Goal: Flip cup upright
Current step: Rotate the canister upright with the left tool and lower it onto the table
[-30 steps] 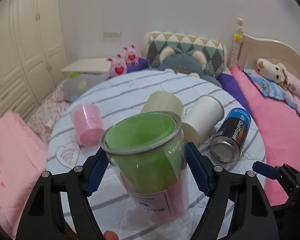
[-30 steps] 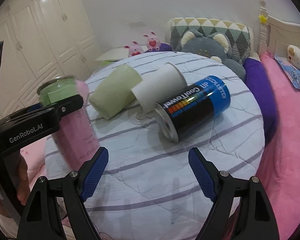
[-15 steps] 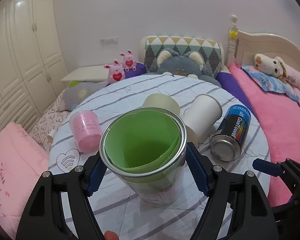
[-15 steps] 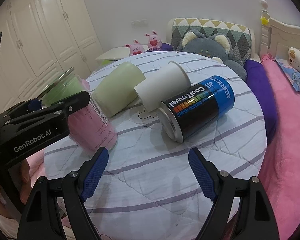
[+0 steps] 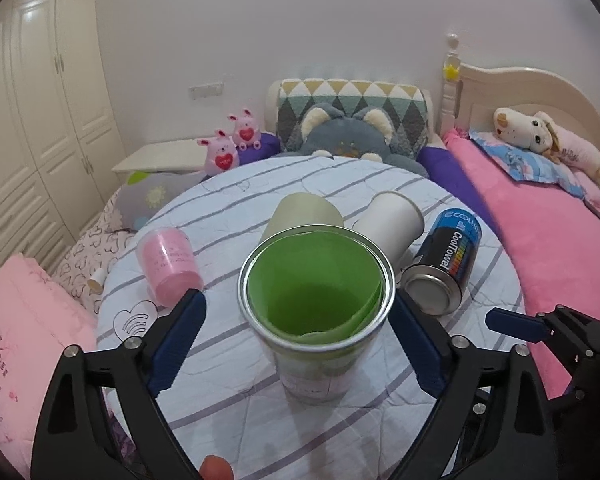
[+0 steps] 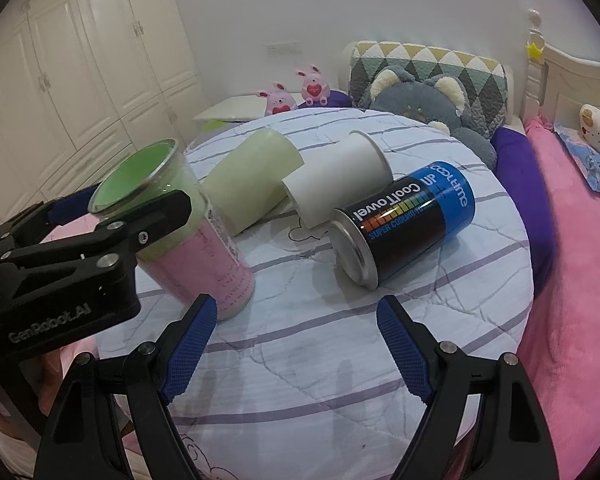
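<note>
A clear cup with green and pink lining [image 5: 316, 308] stands upright on the round striped table [image 5: 228, 412], mouth up. My left gripper [image 5: 296, 320] is open, its blue pads on either side of the cup with gaps showing. The cup also shows in the right wrist view [image 6: 188, 232], with the left gripper [image 6: 112, 220] around its upper part. My right gripper [image 6: 290, 348] is open and empty over the table's front. A pale green cup [image 6: 252, 180] and a white cup [image 6: 336, 176] lie on their sides behind.
A blue and black CoolTowel can [image 6: 404, 228] lies on its side right of the white cup. A small pink cup [image 5: 168, 264] sits at the table's left. A pink bed [image 5: 548, 232] is to the right, plush toys and a wardrobe behind.
The left gripper brought the cup from tilted in the air down to standing upright on the table, then opened its jaws. The right gripper stayed nearly still.
</note>
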Demonstrator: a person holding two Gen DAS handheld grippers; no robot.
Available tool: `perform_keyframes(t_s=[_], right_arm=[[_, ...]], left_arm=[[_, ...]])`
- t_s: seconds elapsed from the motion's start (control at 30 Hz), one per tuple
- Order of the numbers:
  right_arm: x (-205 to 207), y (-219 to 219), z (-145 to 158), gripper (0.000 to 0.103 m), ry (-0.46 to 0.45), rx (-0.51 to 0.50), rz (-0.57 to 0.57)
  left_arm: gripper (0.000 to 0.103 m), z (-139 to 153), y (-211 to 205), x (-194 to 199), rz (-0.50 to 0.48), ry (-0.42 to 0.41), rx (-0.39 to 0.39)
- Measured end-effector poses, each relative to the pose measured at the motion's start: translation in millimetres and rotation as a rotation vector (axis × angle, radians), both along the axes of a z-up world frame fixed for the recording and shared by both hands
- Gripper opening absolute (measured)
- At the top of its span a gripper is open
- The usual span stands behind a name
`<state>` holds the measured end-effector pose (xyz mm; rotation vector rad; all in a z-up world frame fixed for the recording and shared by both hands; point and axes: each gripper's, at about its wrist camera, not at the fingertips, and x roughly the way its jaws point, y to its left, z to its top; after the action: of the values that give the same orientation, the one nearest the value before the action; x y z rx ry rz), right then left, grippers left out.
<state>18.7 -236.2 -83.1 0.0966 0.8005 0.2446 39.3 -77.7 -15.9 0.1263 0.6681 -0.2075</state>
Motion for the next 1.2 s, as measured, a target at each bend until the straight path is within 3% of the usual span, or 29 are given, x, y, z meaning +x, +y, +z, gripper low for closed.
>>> perform_keyframes(t_s=[0.4, 0.67, 0.83, 1.2], right_arm=[[-15.9, 9.7, 13.2, 0.084, -0.041, -0.023, -0.003], [-30.7, 19.3, 28.7, 0.084, -0.096, -0.033, -0.015], [-39.6, 25.0, 40.1, 0.084, -0.136, -0.044, -0.021], [-56.2, 27.6, 60.2, 0.084, -0.223, -0.033, -0.002]], left_arm=[[0.097, 18.7, 35.3, -21.4, -0.015, 0.024, -0.124], [0.102, 28.0, 64.5, -41.4, 0.078, -0.025, -0.097], [0.102, 32.4, 72.3, -56.4, 0.132, -0.058, -0.023], [0.103, 39.1, 75.1, -81.2, 0.213, -0.125, -0.023]])
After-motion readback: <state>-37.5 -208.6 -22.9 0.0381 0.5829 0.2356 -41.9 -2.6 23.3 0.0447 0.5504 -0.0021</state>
